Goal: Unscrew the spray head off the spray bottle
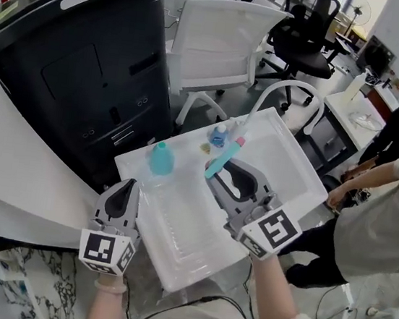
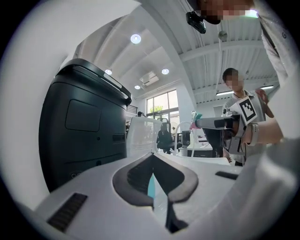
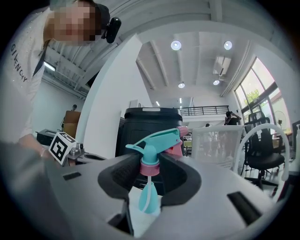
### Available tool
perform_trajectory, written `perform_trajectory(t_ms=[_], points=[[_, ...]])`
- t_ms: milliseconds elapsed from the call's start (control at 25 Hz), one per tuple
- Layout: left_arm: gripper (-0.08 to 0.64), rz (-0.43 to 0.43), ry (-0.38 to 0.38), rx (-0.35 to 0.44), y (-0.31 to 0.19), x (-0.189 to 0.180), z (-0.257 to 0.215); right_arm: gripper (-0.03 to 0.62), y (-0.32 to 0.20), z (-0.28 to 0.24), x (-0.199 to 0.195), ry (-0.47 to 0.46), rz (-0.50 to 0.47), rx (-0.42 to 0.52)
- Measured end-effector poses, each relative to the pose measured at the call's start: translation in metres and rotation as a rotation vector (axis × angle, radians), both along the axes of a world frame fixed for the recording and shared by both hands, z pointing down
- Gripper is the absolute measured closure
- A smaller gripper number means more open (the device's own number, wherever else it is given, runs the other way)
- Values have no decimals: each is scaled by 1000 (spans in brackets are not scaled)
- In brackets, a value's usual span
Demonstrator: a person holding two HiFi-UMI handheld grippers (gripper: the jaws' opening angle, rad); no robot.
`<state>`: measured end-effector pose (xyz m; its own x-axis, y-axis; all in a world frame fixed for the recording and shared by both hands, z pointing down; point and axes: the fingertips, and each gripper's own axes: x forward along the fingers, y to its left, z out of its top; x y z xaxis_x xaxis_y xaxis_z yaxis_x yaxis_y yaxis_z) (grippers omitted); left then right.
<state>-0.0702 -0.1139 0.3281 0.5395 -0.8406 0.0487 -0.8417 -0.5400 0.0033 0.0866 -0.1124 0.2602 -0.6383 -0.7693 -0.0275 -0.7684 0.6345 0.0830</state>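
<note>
While your right hand-held gripper [image 3: 150,162] clamps the spray head [image 3: 153,143] at its pink collar, that head hangs over the middle of the bench [image 1: 286,166] with its dip tube trailing below. The spray bottle [image 1: 159,163] stands apart to its left, close to the bench's left edge. Your left hand-held gripper [image 1: 130,185] is clenched, tips together, just beside the bottle's clear wall at the near-left corner. A small blue bottle [image 1: 219,134] sits just past the spray head. Bare bench runs rightward to the rim. A black cabinet [image 1: 87,67] crowds the left edge, and a person [image 1: 386,209] stands off the right corner.
</note>
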Motion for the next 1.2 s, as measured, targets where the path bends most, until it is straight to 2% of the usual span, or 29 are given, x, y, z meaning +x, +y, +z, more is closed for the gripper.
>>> perform_trajectory(t_ms=[160, 760, 960, 1200], points=[[555, -9, 30, 0, 18, -3, -8, 459, 20, 2, 8, 5, 17, -8], [555, -31, 43, -9, 76, -24, -12, 459, 84, 20, 19, -3, 69, -54], [555, -35, 44, 31, 74, -30, -23, 459, 87, 14, 18, -14, 75, -21], [555, -31, 38, 9, 83, -33, -19, 459, 98, 26, 15, -20, 87, -61]])
